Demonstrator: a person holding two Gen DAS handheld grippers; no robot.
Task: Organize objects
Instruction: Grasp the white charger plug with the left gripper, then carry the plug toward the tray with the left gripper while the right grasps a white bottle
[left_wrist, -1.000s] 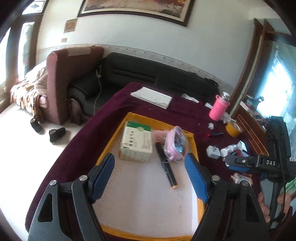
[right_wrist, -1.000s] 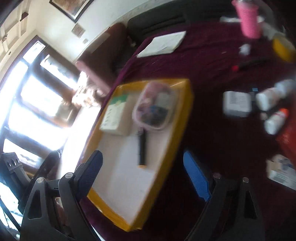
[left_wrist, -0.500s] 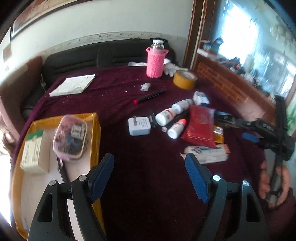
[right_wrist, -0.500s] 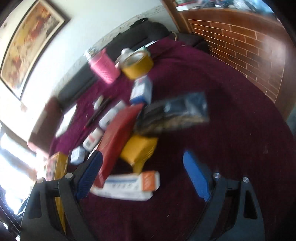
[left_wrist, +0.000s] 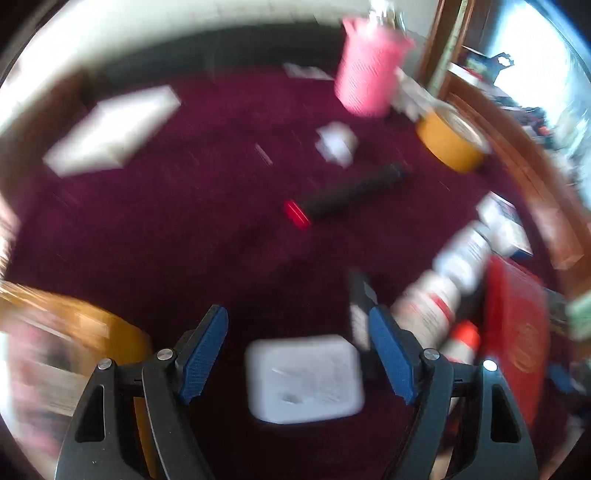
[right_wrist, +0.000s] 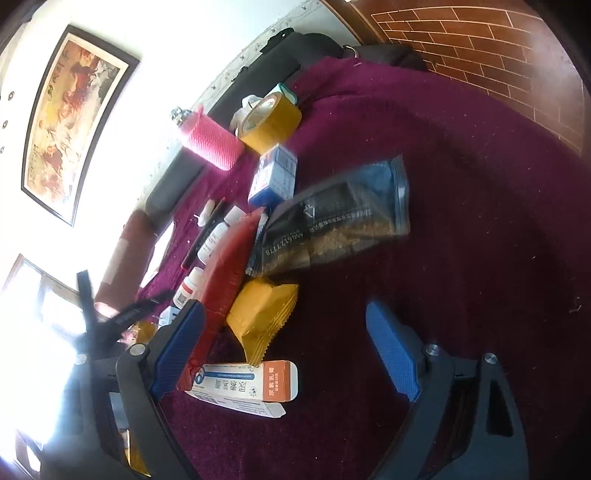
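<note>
- The left gripper is wide open and holds nothing; a white charger block lies on the maroon cloth directly below, between the pads, untouched.
- The right gripper, also open and empty, hovers near a yellow packet, well apart from the block.

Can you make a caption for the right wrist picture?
Open right gripper above a yellow packet on the purple tablecloth.
</note>
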